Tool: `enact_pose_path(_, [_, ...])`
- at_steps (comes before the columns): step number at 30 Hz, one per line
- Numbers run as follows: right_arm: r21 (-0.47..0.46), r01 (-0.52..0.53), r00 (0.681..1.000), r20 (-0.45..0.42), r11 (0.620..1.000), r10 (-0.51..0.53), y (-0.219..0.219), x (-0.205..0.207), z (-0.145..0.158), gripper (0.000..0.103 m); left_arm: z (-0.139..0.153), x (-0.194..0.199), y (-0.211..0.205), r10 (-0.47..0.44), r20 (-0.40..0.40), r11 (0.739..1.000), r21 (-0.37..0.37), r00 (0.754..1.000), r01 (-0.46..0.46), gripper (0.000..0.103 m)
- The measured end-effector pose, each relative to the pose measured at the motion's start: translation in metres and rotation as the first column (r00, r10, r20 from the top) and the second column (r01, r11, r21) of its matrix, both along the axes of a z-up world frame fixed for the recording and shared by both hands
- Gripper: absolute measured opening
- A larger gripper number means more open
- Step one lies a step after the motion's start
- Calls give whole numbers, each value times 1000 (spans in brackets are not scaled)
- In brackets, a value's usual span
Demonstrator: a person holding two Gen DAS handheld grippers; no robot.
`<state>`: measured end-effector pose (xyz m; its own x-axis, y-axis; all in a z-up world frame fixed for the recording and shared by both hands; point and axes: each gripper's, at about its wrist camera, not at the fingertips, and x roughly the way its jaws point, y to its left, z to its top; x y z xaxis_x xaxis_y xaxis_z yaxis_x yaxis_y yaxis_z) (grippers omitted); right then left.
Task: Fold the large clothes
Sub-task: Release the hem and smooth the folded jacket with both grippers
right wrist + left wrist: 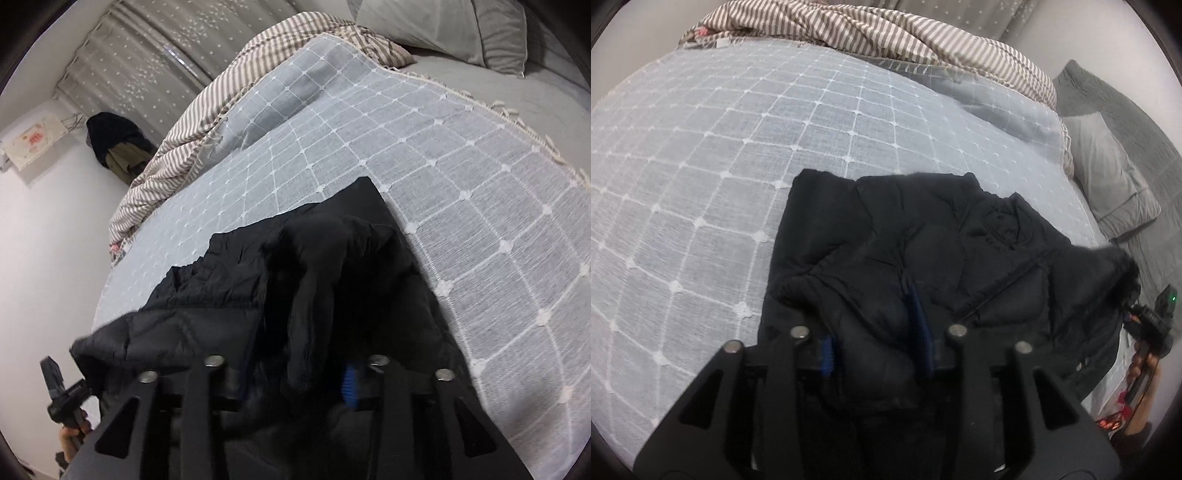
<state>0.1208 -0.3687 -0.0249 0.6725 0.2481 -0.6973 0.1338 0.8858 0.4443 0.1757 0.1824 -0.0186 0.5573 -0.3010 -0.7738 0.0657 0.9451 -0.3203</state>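
Black padded jacket [923,258] lying on the checked bedspread [701,166], near the bed's front edge — wide free cover toward the striped blanket [849,29] at the far edge. Left gripper [875,343] clamped on a jacket fold; right gripper [295,369] clamped on jacket fabric too. Grey pillow [1115,177] at the head edge.

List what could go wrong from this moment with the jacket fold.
1. The black quilted puffer jacket bulges between the left gripper fingers; the slick, thick fabric may slip out.
2. The right gripper holds bunched layers, so the fold may land uneven.
3. The jacket hangs past the edge of the white grid-patterned bedspread and may slide off.
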Motion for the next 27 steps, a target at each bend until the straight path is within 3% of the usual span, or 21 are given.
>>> enact_pose_path(1, [-13, -12, 1000, 9, 1000, 12, 1, -4, 4, 68, 4, -4, 0, -8, 11, 1000, 5, 1000, 8, 64])
enact_pose_path(3, [-51, -45, 998, 32, 998, 47, 3, -20, 13, 69, 16, -17, 1, -16, 40, 999, 36, 999, 15, 91])
enact_pose_path(7, [-123, -121, 991, 34, 985, 126, 9, -52, 22, 69, 38, -55, -2, -86, 127, 990, 118, 988, 71, 91])
enact_pose_path(10, [-190, -172, 984, 12, 967, 178, 20, -70, 23, 69, 43, -75, -14, -182, 146, 974, 165, 972, 157, 91])
enact_pose_path(15, [-262, -258, 966, -37, 930, 258, 53, -64, 15, 69, 22, -80, -50, -356, 49, 922, 184, 933, 342, 91])
enact_pose_path(20, [-346, -310, 950, -129, 885, 283, 88, -43, -4, 69, -6, -74, -91, -439, -53, 864, 248, 897, 438, 91])
enact_pose_path(24, [-408, -324, 946, -165, 854, 280, 110, -26, -7, 69, -14, -62, -112, -450, -78, 852, 262, 890, 454, 91])
enact_pose_path(27, [-425, -326, 945, -165, 844, 282, 120, -14, -4, 69, -10, -50, -123, -448, -64, 856, 257, 892, 448, 91])
